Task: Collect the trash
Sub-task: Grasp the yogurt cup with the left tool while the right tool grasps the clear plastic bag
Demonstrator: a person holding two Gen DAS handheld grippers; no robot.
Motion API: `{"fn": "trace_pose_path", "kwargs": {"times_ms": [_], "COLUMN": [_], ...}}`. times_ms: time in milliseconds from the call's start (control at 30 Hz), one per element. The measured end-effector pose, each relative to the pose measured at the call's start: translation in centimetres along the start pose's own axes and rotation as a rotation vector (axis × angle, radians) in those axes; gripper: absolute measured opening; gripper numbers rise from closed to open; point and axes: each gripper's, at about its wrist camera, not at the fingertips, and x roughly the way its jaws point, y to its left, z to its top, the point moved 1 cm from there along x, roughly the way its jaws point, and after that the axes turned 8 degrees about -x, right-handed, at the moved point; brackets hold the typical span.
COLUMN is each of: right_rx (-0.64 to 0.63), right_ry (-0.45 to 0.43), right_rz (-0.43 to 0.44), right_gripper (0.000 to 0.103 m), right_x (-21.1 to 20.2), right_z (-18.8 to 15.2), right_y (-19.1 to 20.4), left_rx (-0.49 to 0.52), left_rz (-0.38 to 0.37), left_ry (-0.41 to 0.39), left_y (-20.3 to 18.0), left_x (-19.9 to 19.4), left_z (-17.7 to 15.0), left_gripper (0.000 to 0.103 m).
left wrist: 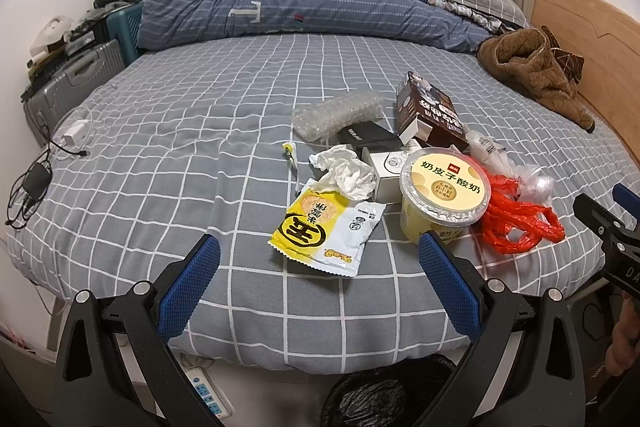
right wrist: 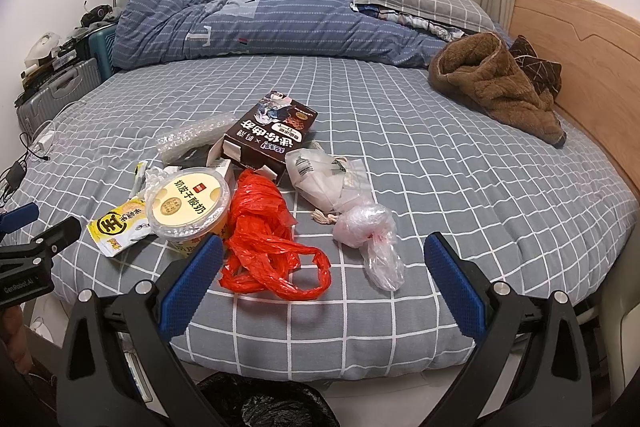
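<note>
Trash lies in a heap on the grey checked bed [left wrist: 160, 147]. It holds a yellow snack wrapper [left wrist: 324, 227], crumpled tissue [left wrist: 348, 171], a yellow yogurt tub [left wrist: 442, 195], a red plastic bag [right wrist: 268, 239], a clear plastic bag [right wrist: 368, 231], a brown cookie box [right wrist: 272, 135] and bubble wrap [left wrist: 336, 115]. My left gripper [left wrist: 320, 267] is open and empty, just short of the wrapper. My right gripper [right wrist: 324, 267] is open and empty, over the red bag and the clear bag. A black-lined trash bin [right wrist: 264, 403] stands on the floor below the bed edge.
A blue quilt [left wrist: 300, 7] and pillows lie at the back. A brown fleece garment [right wrist: 500, 87] lies by the wooden headboard [right wrist: 580, 39]. Chargers and cables [left wrist: 48, 155] lie at the bed's left edge. Suitcases [left wrist: 72, 75] stand left. A power strip [left wrist: 208, 391] lies on the floor.
</note>
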Motion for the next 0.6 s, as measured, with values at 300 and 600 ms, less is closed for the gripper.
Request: {"fn": "trace_pose_path", "kwargs": {"times_ms": [300, 600], "right_rx": [-0.007, 0.044], "right_ry": [0.020, 0.101], "right_rz": [-0.042, -0.072], "right_gripper": [0.096, 0.096], "right_x": [1.7, 5.5], "right_z": [0.6, 0.0], "right_y": [-2.3, -6.4], "left_rx": [0.025, 0.061], "left_rz": [-0.031, -0.071], "left_ry": [0.031, 0.082], "left_y": [-2.2, -6.4], "left_x": [1.7, 5.0], "left_z": [0.2, 0.2], "left_gripper": [0.097, 0.097]}}
